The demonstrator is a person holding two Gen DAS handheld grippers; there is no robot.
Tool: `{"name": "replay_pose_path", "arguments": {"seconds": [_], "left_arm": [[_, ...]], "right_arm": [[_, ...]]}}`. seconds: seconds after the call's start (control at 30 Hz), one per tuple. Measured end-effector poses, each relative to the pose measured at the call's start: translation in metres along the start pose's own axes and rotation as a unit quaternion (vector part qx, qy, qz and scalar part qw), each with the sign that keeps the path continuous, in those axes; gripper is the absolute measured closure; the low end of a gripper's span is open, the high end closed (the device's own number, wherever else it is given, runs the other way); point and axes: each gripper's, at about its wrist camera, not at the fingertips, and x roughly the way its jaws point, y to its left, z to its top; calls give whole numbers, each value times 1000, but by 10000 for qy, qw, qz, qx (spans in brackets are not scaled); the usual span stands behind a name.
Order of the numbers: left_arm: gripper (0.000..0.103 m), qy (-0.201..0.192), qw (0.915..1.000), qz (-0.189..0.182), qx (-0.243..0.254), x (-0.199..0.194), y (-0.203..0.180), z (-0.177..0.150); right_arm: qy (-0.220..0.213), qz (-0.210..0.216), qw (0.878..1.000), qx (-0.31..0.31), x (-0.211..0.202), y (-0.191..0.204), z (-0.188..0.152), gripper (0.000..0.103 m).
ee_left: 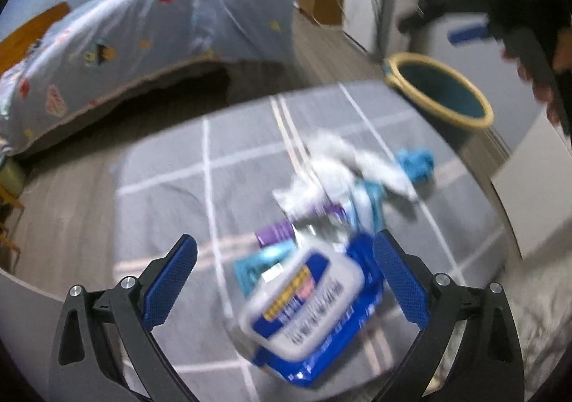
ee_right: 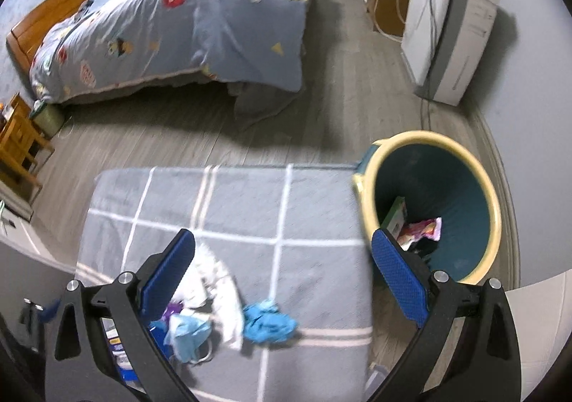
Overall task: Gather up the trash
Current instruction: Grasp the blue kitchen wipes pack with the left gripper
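Observation:
A pile of trash lies on a grey checked rug (ee_left: 171, 166): a blue and white wipes packet (ee_left: 307, 316), a purple wrapper (ee_left: 275, 232), white crumpled paper (ee_left: 343, 159) and a crumpled blue piece (ee_left: 416, 162). My left gripper (ee_left: 284, 280) is open, its jaws wide around the wipes packet without gripping it. My right gripper (ee_right: 282, 277) is open and empty above the rug (ee_right: 314, 209), with the crumpled blue piece (ee_right: 268, 327) and white paper (ee_right: 221, 291) below it. A teal bin with a yellow rim (ee_right: 497, 209) stands to the right and holds some wrappers (ee_right: 422, 228).
A bed with a blue patterned quilt (ee_right: 186, 23) fills the far left. A white appliance with cables (ee_right: 450, 30) stands at the far right wall. Wooden furniture (ee_right: 18, 148) is at the left edge. The bin also shows in the left wrist view (ee_left: 464, 116).

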Motion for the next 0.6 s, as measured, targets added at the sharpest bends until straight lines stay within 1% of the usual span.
{"name": "replay_pose_path", "arguments": {"seconds": [0.17,0.27,0.33,0.4,0.47,0.53,0.6], "left_arm": [[5,257,9993,-151,225,11,-6,-14],[5,335,9979,-392,380,15,-14,-14],[5,462,9956,-555,603,20,-24,-16],[5,566,9927,-583,894,24,-35,-21],[5,684,9902,-490,1110,31,-41,-24],[5,826,9878,-209,1305,41,-42,-28],[5,875,9870,-67,1349,45,-39,-28]], "right_arm": [[243,-22,9997,-84,8,19,-18,6],[376,-189,9988,-249,15,25,-25,6],[424,-289,9982,-324,19,27,-27,6],[465,-335,9979,-314,23,26,-27,6],[512,-318,9979,-248,26,25,-28,6],[571,-273,9977,-224,30,25,-29,6],[613,-254,9975,-255,34,26,-29,6]]}}
